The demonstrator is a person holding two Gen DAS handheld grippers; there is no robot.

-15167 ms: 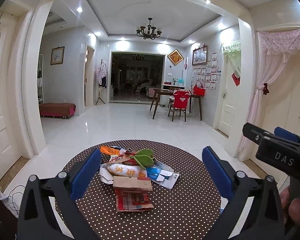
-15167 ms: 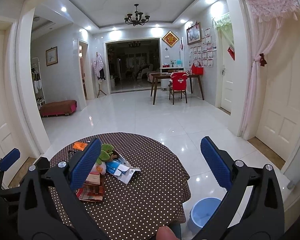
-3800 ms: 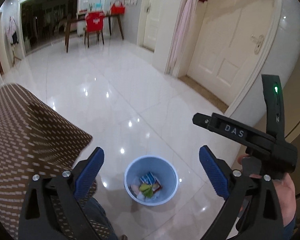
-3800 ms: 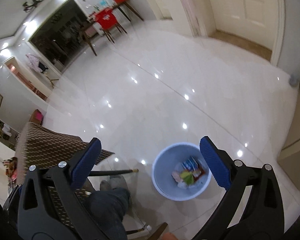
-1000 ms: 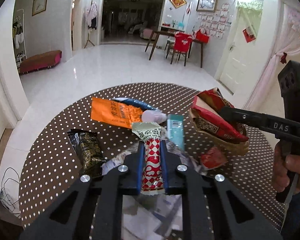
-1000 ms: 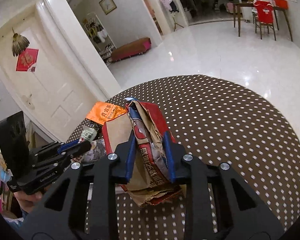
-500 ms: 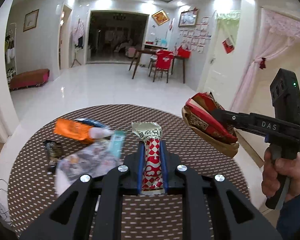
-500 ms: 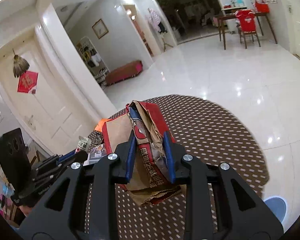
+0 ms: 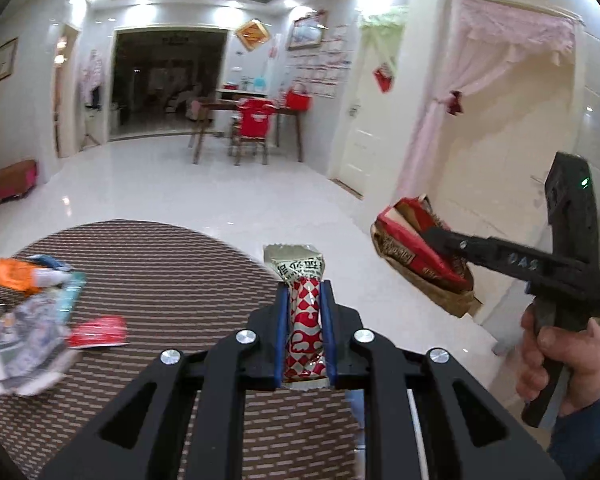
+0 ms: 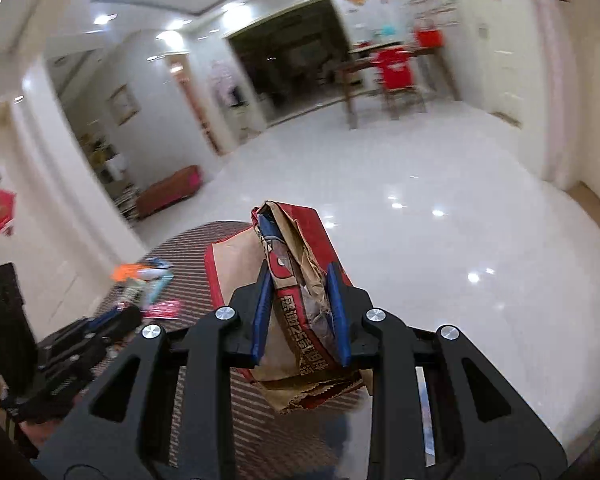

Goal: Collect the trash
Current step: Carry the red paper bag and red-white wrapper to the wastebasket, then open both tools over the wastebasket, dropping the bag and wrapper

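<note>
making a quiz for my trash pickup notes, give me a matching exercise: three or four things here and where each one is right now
Things:
1. red-and-white checkered snack wrapper
2. crumpled red-and-brown paper bag
3. orange plastic packet
4. red chair

Places:
A. lying on the dotted round table
B. in the left hand-held gripper
C. far across the room
D. in the right hand-held gripper

Pairs: 1-B, 2-D, 3-A, 4-C

The snack wrapper (image 9: pixel 304 304) looks like glossy, crinkled foil-plastic, while the crumpled bag (image 10: pixel 300 304) is matt brown paper with red print. A dotted brown cloth covers the desk (image 9: pixel 160 264), and the white floor (image 9: pixel 204 192) is polished, mirror-glossy tile.
</note>
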